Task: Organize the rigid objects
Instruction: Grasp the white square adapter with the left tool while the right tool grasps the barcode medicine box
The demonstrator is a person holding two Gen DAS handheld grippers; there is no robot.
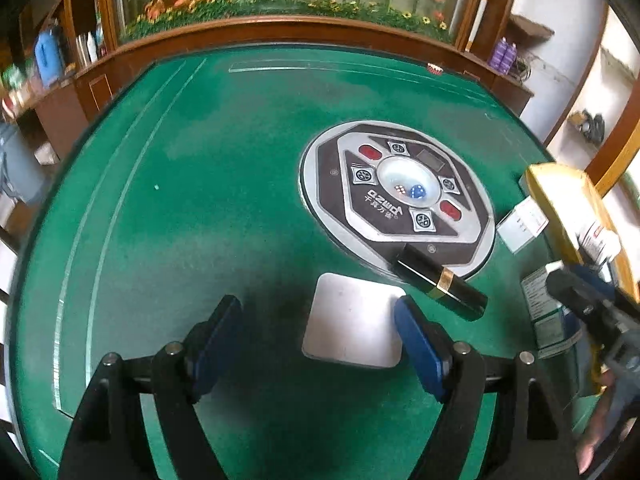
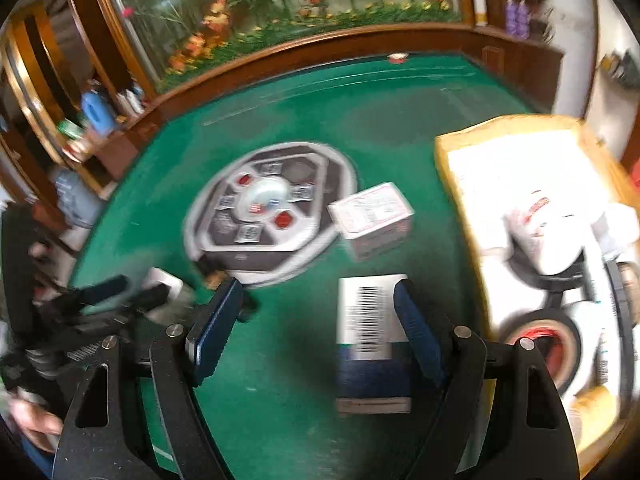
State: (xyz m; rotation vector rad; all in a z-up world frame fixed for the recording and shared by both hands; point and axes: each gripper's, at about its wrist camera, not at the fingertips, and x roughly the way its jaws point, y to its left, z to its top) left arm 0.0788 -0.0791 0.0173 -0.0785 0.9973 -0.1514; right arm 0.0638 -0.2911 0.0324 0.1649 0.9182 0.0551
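Your left gripper (image 1: 318, 344), jaws wide and empty, hangs beside the flat white square tile (image 1: 354, 320), while your right gripper (image 2: 318, 328), equally wide, nears the barcoded white-and-blue box (image 2: 370, 340), likely bound for the yellow tray (image 2: 460, 184).

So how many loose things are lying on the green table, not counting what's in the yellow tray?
Cardboard boxes: 2, white-and-red, blue-and-white barcode
Flat white square pad: 1
Black tube with gold band: 1
Total: 4
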